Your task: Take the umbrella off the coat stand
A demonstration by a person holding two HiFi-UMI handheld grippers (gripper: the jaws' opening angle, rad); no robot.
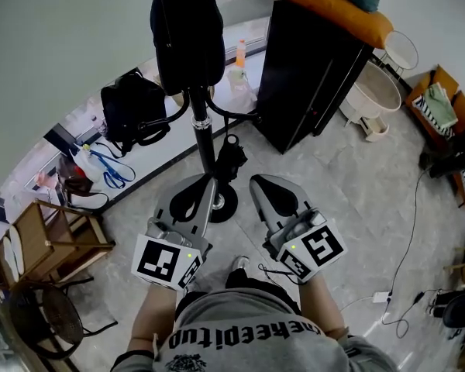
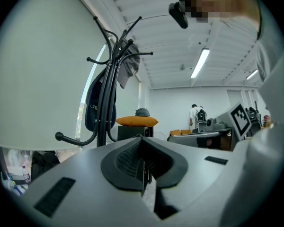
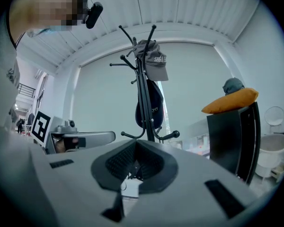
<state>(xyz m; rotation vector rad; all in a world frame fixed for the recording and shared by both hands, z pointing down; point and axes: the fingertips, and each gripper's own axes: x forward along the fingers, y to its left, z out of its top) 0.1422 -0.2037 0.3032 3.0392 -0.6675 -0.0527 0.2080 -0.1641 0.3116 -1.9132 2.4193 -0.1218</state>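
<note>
- Before the black metal coat stand [image 1: 204, 130], the grey tiled floor [image 1: 139, 215] lies bare; I can come straight in.
- Right of the stand, a tall black cabinet [image 1: 310, 68] narrows my room.
- Left of it, a black bag [image 1: 132, 107] crowds the low hook.

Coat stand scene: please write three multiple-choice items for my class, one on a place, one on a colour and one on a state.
1. Where does the orange cushion lie?
A on the black cabinet
B on the floor
C on a chair

2. What colour is the cap on the coat stand?
A red
B grey
C yellow

3. How do the jaws of the right gripper stand?
A wide apart
B clamped on the cap
C together, with nothing between them

Key:
1 A, the cushion rests on the cabinet's top.
2 B, the cap hanging at the top is grey.
3 C, the right gripper view shows the pads meeting.
</note>
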